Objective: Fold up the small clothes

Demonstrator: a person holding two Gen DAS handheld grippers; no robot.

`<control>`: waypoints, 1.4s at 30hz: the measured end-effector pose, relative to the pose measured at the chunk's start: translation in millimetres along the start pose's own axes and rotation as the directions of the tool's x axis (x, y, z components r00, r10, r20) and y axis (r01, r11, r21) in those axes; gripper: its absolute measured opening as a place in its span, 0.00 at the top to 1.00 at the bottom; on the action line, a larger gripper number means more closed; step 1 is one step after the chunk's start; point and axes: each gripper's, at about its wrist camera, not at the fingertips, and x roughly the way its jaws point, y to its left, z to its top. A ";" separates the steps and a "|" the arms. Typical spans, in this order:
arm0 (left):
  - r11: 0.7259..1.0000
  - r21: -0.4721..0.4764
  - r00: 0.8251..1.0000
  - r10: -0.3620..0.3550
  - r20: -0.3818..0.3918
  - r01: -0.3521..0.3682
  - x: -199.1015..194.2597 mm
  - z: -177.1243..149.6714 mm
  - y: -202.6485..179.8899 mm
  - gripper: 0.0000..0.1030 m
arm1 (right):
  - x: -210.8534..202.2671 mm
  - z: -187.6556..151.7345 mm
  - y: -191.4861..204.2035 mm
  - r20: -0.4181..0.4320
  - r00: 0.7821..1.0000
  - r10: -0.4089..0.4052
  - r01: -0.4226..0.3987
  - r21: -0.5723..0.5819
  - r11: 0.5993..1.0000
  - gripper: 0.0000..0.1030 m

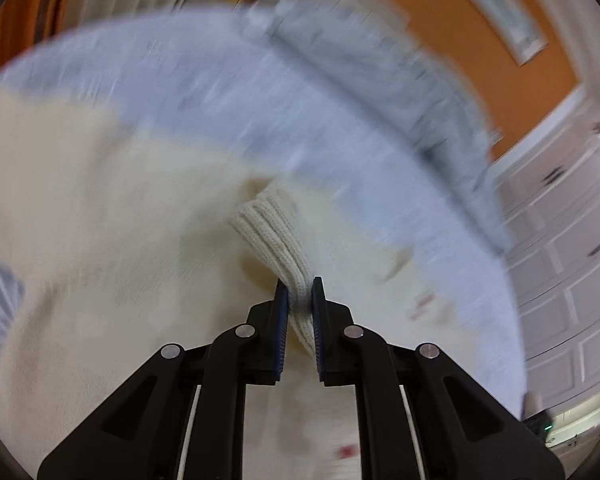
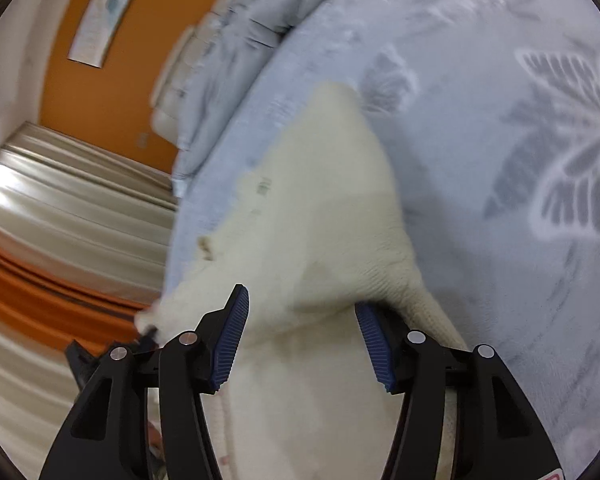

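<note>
my left gripper (image 1: 300, 300) is pinched tight on a ribbed cuff (image 1: 274, 236) of the cream sweater (image 1: 100, 216); the two blue pads have only the thickness of that knit band between them, and the band runs up and away from my fingertips toward the left. there are no containers in either view, only a bed (image 1: 204, 80) with a pale blue cover that carries everything. in the left wrist view the sweater spreads over the left and lower part of the picture, lying on the cover, heavily blurred except for the cuff, whose ribs show sharp. a few small reddish marks sit on the cloth to the right of my jaws and below them; i cannot tell what they are. behind the bed is an orange wall (image 1: 432, 20), and at far right white panelled doors (image 1: 572, 248).

my right gripper (image 2: 302, 312) stands wide open, gripping nothing, its pads well apart. the sweater (image 2: 324, 208) lies under and between them, a soft cream knit tapering away over the blue cover (image 2: 480, 80); its edge passes over the right fingertip. a grey butterfly pattern (image 2: 580, 152) shows on the cover at far right. curtains (image 2: 80, 208) hang at left.
</note>
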 end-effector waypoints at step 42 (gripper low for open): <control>0.990 -0.135 0.969 0.060 0.238 -0.028 -77.8 -42.3 101.0 0.68 | 41.9 -49.7 53.9 0.410 0.734 -0.542 0.679 -0.425 0.598 1.00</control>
